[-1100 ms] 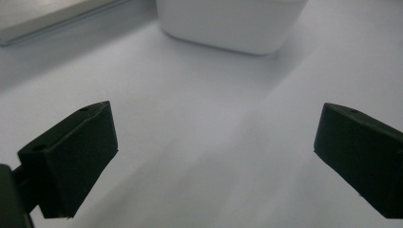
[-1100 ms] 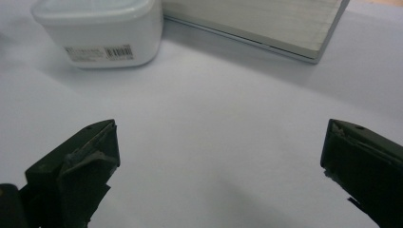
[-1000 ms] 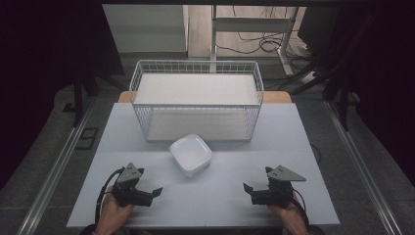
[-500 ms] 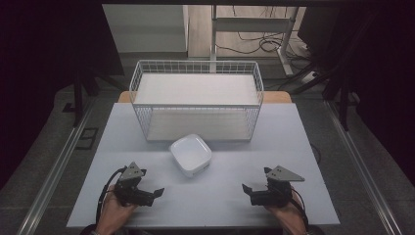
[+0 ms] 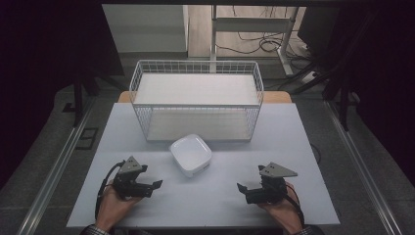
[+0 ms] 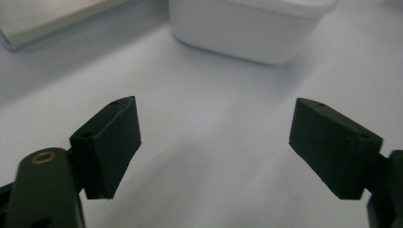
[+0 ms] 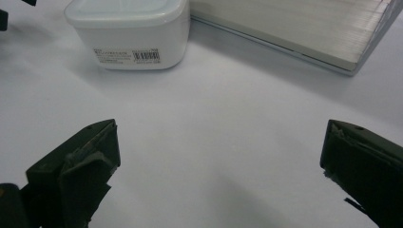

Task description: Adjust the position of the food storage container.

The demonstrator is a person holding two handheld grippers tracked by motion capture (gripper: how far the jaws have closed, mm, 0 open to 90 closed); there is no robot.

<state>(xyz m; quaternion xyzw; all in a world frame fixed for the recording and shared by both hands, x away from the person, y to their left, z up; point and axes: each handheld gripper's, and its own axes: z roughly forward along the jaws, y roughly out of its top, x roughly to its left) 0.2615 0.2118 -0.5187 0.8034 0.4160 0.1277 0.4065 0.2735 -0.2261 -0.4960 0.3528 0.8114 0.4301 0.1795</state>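
A white square tub (image 5: 191,154) with rounded corners sits mid-table, just in front of a white wire basket (image 5: 195,98). My left gripper (image 5: 152,180) rests low on the table at the near left and points right, toward the tub (image 6: 252,28). Its jaws (image 6: 214,123) have just been closing a little but still stand open, with only bare table between them. My right gripper (image 5: 246,183) lies at the near right, pointing left. It (image 7: 221,142) is wide open and holds nothing, and the tub (image 7: 128,28), with a barcode label, is ahead of it.
The wire basket has a flat white liner (image 7: 304,28) and takes up the far half of the pale table (image 5: 205,205). Bare tabletop lies between the two grippers. Dark floor, metal rails and cables surround the table.
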